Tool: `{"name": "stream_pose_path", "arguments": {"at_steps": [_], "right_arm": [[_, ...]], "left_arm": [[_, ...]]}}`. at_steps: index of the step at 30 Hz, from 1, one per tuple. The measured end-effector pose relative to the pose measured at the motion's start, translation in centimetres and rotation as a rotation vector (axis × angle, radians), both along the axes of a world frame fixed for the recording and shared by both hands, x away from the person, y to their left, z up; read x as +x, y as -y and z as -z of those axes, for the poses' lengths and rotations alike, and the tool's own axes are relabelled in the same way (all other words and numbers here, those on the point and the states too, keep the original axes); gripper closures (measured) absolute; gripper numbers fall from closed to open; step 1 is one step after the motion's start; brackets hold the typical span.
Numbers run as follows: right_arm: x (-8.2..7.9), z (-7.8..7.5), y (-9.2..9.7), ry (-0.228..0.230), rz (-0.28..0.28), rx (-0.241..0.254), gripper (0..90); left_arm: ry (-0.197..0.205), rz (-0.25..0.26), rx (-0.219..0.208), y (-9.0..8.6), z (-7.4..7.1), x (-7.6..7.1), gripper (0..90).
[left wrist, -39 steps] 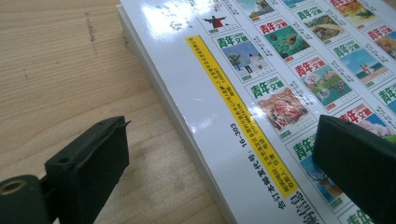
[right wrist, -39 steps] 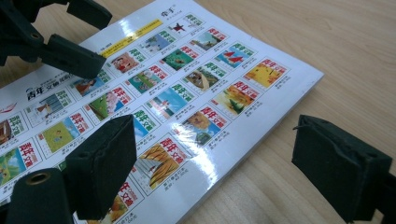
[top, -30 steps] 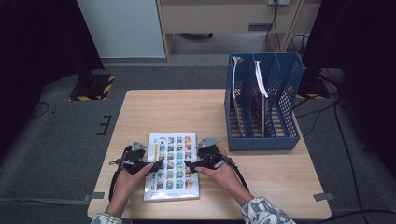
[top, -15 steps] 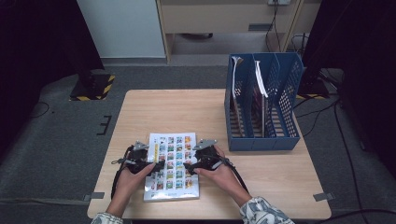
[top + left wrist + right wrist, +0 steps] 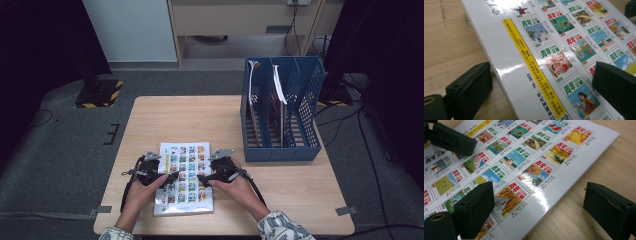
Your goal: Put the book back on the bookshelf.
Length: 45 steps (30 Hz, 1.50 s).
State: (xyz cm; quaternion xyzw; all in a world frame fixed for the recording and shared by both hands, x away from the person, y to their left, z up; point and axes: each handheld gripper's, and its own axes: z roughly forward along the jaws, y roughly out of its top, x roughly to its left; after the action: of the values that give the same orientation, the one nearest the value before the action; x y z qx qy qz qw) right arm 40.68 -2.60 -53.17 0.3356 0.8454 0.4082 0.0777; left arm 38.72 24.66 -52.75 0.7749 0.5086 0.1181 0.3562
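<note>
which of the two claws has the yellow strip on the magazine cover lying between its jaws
The left claw: the yellow strip runs up between its open jaws, near the magazine edge it straddles. The right claw straddles the opposite edge, with cover pictures and bare table between its jaws.

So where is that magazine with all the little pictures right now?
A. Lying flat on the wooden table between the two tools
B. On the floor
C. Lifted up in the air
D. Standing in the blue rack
A: the magazine lies flat on the table, with the left tool and the right tool open at its two side edges.
</note>
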Motion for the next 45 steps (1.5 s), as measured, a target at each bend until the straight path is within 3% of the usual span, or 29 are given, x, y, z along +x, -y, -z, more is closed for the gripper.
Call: {"name": "stream_pose_path", "arguments": {"at_steps": [8,14,21,25,31,32,34,36,38,42,45], "right_arm": [[-0.1,0.4,0.2,-0.057,0.023,0.051,10.3],[-0.5,0.5,-0.2,-0.049,-0.007,0.056,10.0],[-0.8,0.6,-0.6,-0.041,0.016,0.062,8.5],[-0.8,0.6,-0.6,-0.041,0.023,0.063,8.4],[-0.8,0.6,-0.6,-0.040,0.022,0.063,8.4],[-0.8,0.6,-0.6,-0.040,0.022,0.063,8.4],[-0.8,0.6,-0.6,-0.040,0.021,0.063,8.4],[-0.8,0.6,-0.6,-0.039,0.020,0.061,8.4],[-0.8,0.6,-0.6,-0.039,0.020,0.064,8.4],[-0.8,0.6,-0.6,-0.041,0.017,0.062,8.4],[-0.8,0.6,-0.6,-0.039,0.020,0.063,8.4]], "left_arm": [[-0.002,-0.006,-0.006,0.1,0.0,0.0,2.1],[-0.007,-0.023,-0.010,-0.1,-0.2,0.0,6.2],[-0.019,-0.053,-0.025,-0.5,-0.5,0.0,15.6],[-0.013,-0.075,-0.070,-1.0,-1.2,-0.2,21.9],[0.038,-0.048,-0.125,-1.2,-2.7,-0.8,31.5],[0.036,-0.036,-0.134,-1.2,-2.8,-1.0,32.7],[-0.013,0.013,-0.144,-1.1,-2.6,-1.1,36.8],[-0.040,0.056,-0.120,-0.6,-2.0,-1.4,40.4],[-0.048,0.049,-0.091,-0.2,-1.8,-1.2,36.2],[-0.032,0.017,-0.139,0.3,-1.7,-0.5,41.3],[-0.024,0.047,-0.073,1.2,-1.4,-0.4,44.0]]}}
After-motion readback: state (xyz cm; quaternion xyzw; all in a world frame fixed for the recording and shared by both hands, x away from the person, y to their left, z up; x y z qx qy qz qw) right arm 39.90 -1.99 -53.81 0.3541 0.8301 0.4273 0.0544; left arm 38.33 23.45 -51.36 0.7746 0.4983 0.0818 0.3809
